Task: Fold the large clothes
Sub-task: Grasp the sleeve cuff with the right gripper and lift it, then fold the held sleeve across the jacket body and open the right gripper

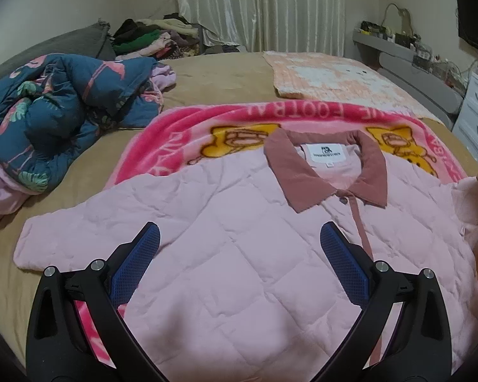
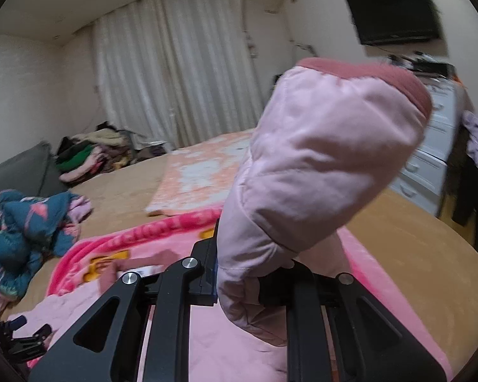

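- The quilted pink jacket (image 1: 226, 254) lies front-up on a pink cartoon blanket (image 1: 181, 133) spread over the tan bed (image 1: 226, 76). It is pale pink with diamond stitching, a dusty-rose collar (image 1: 306, 187) and a rose strip running down the front closure.
- A white label (image 1: 329, 152) shows inside the neck; its print is too small to read.
- In the left wrist view one sleeve lies stretched flat toward the left edge of the picture, reaching off the blanket onto the bed.
- The left gripper (image 1: 239, 248) hovers over the chest of the jacket with its blue-padded jaws spread wide and nothing between them.
- The right wrist view shows what the left barely catches: the right gripper (image 2: 235, 273) is clamped tight on the other sleeve (image 2: 322, 165), which is lifted off the bed and stands up in front of the camera, its rose cuff (image 2: 408, 79) at the top.
- In the left view that raised sleeve is only a pale blur at the right border.
- Only the right view shows the wall-mounted television (image 2: 395, 9) whole and the air conditioner above the curtain.
- Both views show a crumpled blue flamingo-print quilt (image 1: 60, 111) on the bed, well apart from the jacket.
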